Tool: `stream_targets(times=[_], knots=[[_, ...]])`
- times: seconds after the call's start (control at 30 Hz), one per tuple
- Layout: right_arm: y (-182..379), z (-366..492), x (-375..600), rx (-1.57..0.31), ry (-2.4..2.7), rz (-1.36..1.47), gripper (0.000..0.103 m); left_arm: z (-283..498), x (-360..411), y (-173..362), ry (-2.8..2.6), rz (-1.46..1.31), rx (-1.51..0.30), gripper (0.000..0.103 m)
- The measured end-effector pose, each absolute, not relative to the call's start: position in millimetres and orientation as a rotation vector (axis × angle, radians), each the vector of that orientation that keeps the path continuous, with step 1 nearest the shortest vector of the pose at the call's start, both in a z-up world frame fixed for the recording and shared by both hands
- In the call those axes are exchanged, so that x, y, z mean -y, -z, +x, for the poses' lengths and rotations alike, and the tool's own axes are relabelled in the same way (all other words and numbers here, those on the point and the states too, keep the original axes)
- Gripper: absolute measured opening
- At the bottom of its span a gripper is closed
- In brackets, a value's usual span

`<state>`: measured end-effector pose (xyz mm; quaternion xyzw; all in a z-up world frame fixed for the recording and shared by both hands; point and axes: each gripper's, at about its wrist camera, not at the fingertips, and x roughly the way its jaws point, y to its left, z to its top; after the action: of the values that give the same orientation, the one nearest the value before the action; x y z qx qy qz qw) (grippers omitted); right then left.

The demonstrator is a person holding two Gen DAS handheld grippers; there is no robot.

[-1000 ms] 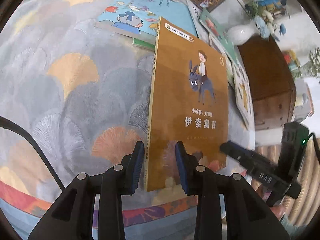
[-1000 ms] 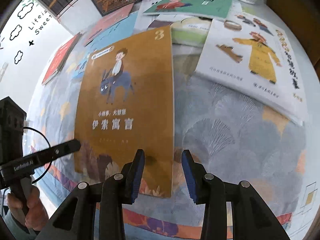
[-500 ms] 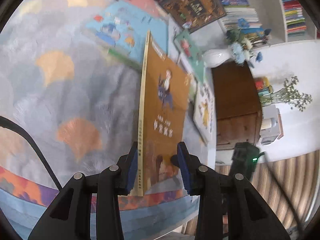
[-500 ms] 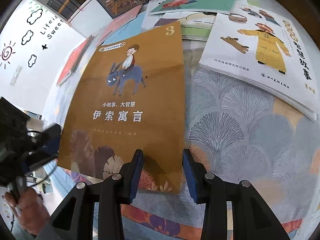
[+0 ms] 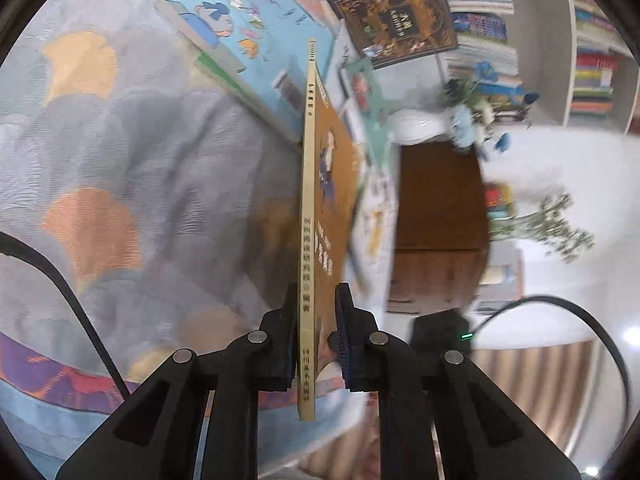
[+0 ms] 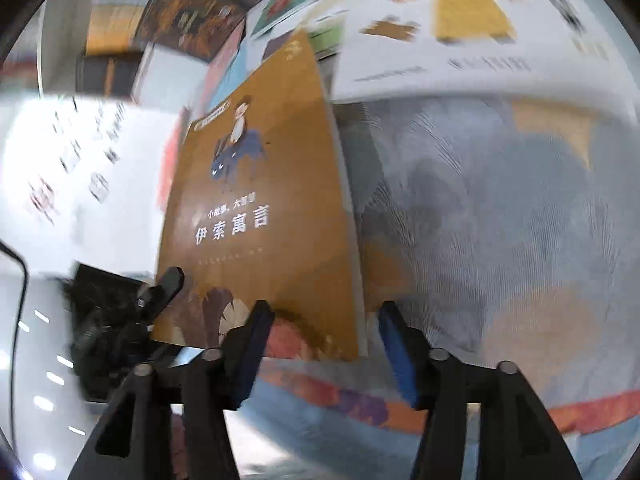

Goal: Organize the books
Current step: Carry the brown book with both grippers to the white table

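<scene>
The left gripper (image 5: 314,334) clamped the brown book's (image 5: 332,184) spine edge while the right gripper (image 6: 320,344) was opening, seemingly clear of it.

Motion blur smears the white picture book with a yellow-robed figure (image 6: 472,16) beyond reading. The brown wooden cabinet (image 5: 436,216) and the small lettering on the orange-brown paperback's spine (image 5: 307,240) are likewise blurred.

A desk (image 5: 132,168) draped in a blue-grey cloth with fan-shaped patches of orange and tan, and a red and purple band along its near edge, carries scattered books. In the left wrist view, a light blue picture book (image 5: 248,28) lies flat at twelve o'clock, over a green-edged book (image 5: 218,68). At one o'clock lies a dark brown ornate book (image 5: 396,20). In the right wrist view, a white book with a yellow-robed figure (image 6: 472,28) lies at one o'clock.
</scene>
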<state>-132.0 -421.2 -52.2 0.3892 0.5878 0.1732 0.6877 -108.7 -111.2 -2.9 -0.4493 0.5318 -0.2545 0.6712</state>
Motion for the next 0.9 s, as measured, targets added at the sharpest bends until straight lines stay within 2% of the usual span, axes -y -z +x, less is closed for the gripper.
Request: stream_targets(times=[0.1,0.27,0.3,0.33,0.37,0.43,0.53,0.73,0.9], knots=[[64,-139,432,-1.313,-0.426,1.019,0.062,-107,112,-2,0.592,-1.043,-1.204,0.013],[83,-136,424,-1.301,-0.498,1.217,0.062,-103,113,-5,0.624,-1.092,-1.222,0.013],[85,-136,419,-1.292,-0.507,1.243,0.061,-105,110,-5,0.623,-1.092,-1.226,0.013],[85,-134,416,-1.275,-0.514,1.262,0.053,-105,109,-5,0.618,-1.084,-1.229,0.013],[81,-133,415,-1.263,-0.509,1.254,0.051,-106,108,-4,0.604,-1.067,-1.232,0.013],[71,-134,413,-1.251,-0.509,1.205,0.038,-106,105,-2,0.577,-1.042,-1.245,0.013],[55,-133,408,-1.243,-0.483,1.073,0.031,-105,101,3,0.541,-0.989,-1.275,0.013],[11,-134,372,-1.205,-0.400,0.609,0.029,-109,112,-5,0.492,-0.713,-1.297,0.013],[-11,-143,344,-1.175,-0.390,0.338,0.028,-116,122,-26,0.502,-0.515,-1.242,0.013]])
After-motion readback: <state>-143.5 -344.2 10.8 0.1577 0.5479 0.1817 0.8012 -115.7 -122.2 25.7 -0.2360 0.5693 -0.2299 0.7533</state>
